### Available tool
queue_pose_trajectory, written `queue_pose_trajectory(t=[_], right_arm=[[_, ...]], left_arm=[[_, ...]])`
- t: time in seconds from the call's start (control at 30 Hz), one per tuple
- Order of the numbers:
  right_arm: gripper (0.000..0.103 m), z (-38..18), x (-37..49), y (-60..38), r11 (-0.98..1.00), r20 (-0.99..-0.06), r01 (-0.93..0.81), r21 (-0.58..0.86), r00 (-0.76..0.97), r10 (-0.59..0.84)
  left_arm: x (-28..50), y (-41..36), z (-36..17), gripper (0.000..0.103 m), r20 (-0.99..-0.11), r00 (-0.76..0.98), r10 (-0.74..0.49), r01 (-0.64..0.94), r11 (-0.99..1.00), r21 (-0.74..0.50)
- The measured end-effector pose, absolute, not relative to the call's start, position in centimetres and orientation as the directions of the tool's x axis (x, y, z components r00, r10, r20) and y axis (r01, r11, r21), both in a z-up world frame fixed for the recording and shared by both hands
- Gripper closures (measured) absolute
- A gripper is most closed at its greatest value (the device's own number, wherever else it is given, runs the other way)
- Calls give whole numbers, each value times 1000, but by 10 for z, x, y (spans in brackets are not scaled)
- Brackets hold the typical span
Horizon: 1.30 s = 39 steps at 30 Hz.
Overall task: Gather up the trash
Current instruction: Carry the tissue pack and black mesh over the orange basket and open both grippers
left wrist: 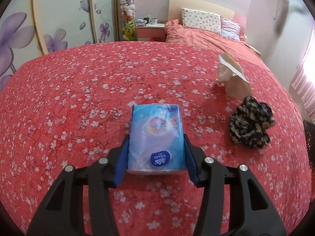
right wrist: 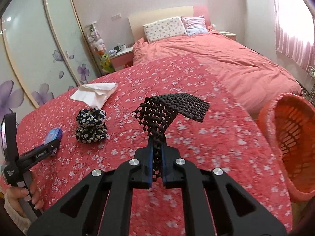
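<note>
My left gripper (left wrist: 156, 137) is shut on a blue tissue pack (left wrist: 156, 135), its blue pads against both sides, low over the red flowered bedspread (left wrist: 78, 98). That gripper and pack show in the right wrist view (right wrist: 52, 140). My right gripper (right wrist: 157, 135) is shut on a black mesh mat piece (right wrist: 173, 106), held above the bedspread. A crumpled white tissue (left wrist: 232, 74) (right wrist: 94, 93) and a bunched black floral cloth (left wrist: 251, 124) (right wrist: 91, 125) lie on the bed.
An orange basket (right wrist: 291, 139) stands at the bed's right edge. Pillows (right wrist: 165, 28) and a pink duvet (right wrist: 226, 63) lie at the far end. A sliding wardrobe (right wrist: 39, 49) with purple flowers stands left. A nightstand (left wrist: 150, 27) stands beside the headboard.
</note>
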State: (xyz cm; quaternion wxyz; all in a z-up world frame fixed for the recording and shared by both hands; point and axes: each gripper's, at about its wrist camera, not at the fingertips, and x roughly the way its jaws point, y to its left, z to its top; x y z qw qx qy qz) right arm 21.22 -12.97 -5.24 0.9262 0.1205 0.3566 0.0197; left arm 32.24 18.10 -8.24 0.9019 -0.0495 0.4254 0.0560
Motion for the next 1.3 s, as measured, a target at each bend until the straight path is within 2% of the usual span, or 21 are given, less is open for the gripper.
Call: queue_pose_trajectory(t=[0.43, 0.9, 1.3], right_arm=[[96, -20, 172, -172, 959, -572, 89, 270, 816, 85], [96, 17, 114, -234, 954, -458, 180, 239, 887, -52], [96, 18, 87, -289, 931, -423, 271, 247, 894, -148]], left_arm=[[285, 130, -24, 53, -710, 704, -5, -28, 999, -35], [242, 5, 32, 53, -644, 724, -248, 246, 965, -94], [216, -122, 41, 53, -630, 643, -436, 465, 876, -131]])
